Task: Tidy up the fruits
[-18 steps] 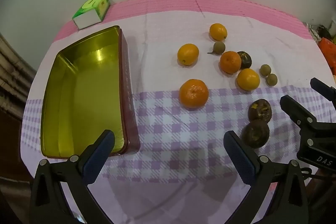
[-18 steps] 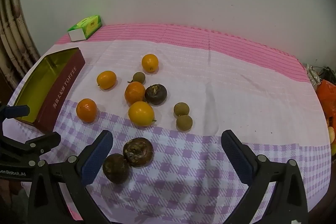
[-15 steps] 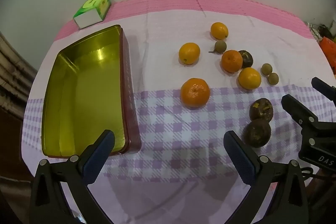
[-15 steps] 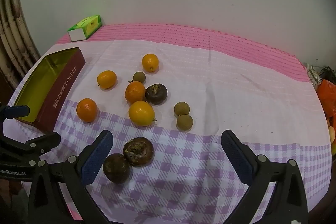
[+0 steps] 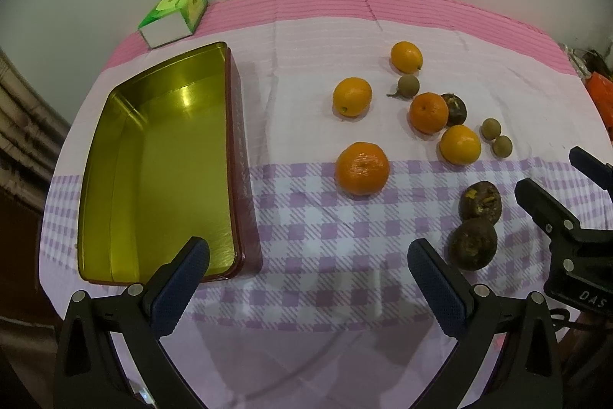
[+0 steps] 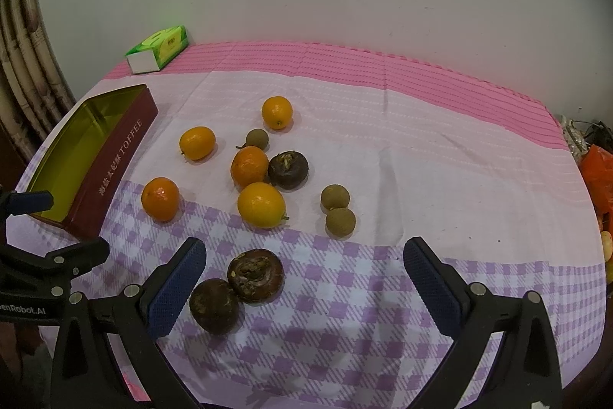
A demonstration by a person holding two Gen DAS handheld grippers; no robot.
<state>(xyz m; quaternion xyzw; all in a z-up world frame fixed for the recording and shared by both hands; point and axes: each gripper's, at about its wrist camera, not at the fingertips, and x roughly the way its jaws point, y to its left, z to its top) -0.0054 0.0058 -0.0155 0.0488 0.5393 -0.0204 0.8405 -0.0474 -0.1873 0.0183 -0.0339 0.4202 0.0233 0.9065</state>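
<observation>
**Ana:** Left wrist view first: what is under the left gripper [image 5: 308, 257]?

**Ben:** Its dark, dimpled fingers [image 5: 184, 275] stand wide apart with nothing between them, above a cloth [image 5: 325, 240] of purple check, pale pink and pink stripes on the desk. At left lies a rectangular tin [image 5: 237, 148], maroon outside, shiny gold inside, with nothing in it. A green and white carton [image 5: 174, 14] sits behind it.

**Ana:** And the fruit?

**Ben:** All on the cloth, right of the tin. A dimpled orange mandarin [image 5: 362, 168] lies nearest it. Two wrinkled dark-brown fruits [image 5: 473, 243] touch near the right gripper [image 5: 574, 179], whose black arms enter from the right.

**Ana:** Right wrist view?

**Ben:** The right gripper [image 6: 304, 255] is spread fully too, holding nothing. The two brown fruits [image 6: 256, 275] lie just beside its left finger. Beyond are five smooth orange citrus [image 6: 261, 204], a third dark fruit [image 6: 288, 170] touching one of them, and three small round tan longans [image 6: 340, 222]. The tin's [image 6: 115, 163] side reads TOFFEE. The left gripper [image 6: 27, 217] shows at the left edge.
</observation>
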